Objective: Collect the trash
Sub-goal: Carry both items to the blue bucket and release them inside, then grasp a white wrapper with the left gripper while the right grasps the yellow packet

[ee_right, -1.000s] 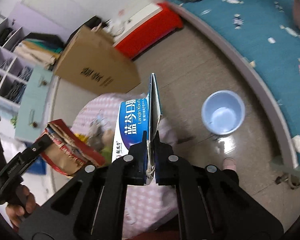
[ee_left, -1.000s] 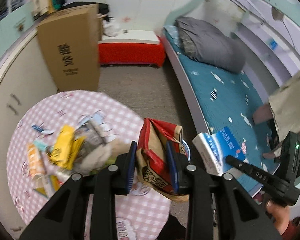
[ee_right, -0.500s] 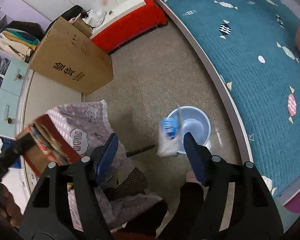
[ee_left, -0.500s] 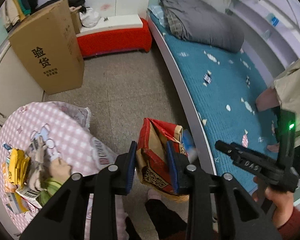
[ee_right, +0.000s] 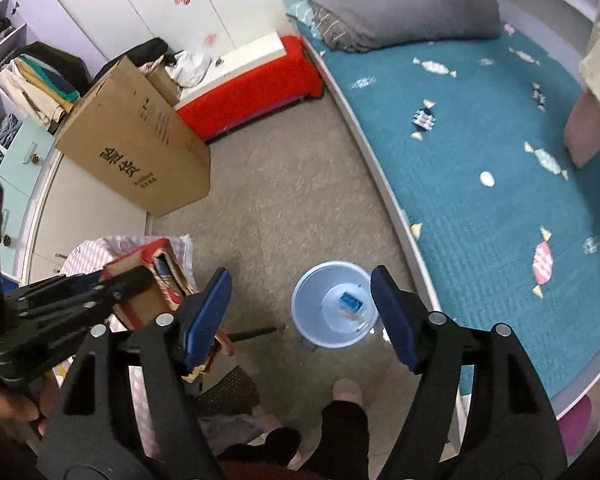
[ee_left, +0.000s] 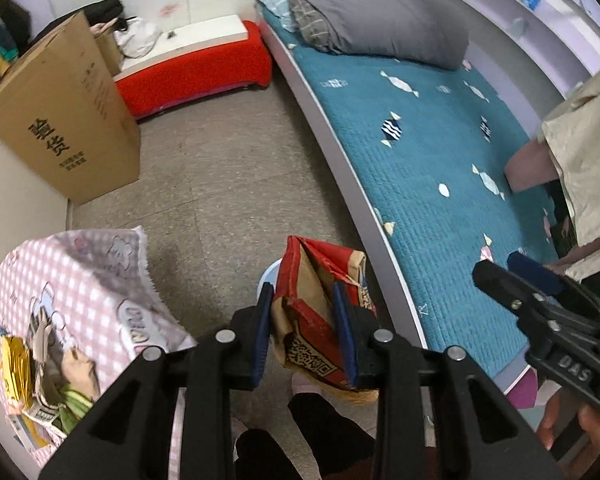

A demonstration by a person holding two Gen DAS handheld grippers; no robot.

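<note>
While the right gripper (ee_right: 302,312) is hanging above a pale blue plastic bin (ee_right: 306,312) on the speckled floor (ee_right: 280,200), its jaws are standing wide apart, having just been opening, with nothing between them. One blue-and-white carton (ee_right: 350,301) is lying at the bottom of the bin, flat side up and small from this height. Beside it, the left gripper (ee_left: 305,332) is clamping a crumpled red-and-brown paper bag (ee_left: 320,300), its blue pads pressing both sides. That bag is gaping open at the top, showing a plain brown lining, a torn rim and a black-and-white QR-style print low on its front. From the left wrist view only a sliver of the bin's rim is showing behind the bag.

One round table in a pink checked cloth (ee_left: 80,280) is standing just beside the bin. More trash is waiting on it: one yellow wrapper (ee_left: 14,368), plus a heap of papers and packets too jumbled to count. One tall cardboard box (ee_right: 136,148) is leaning by the cupboards, and one red bench (ee_right: 252,92) is sitting against the far wall. One teal bed (ee_right: 500,160) with one grey duvet (ee_right: 400,0) is filling the right side. Two dark-trousered legs are showing at the bottom edge.
</note>
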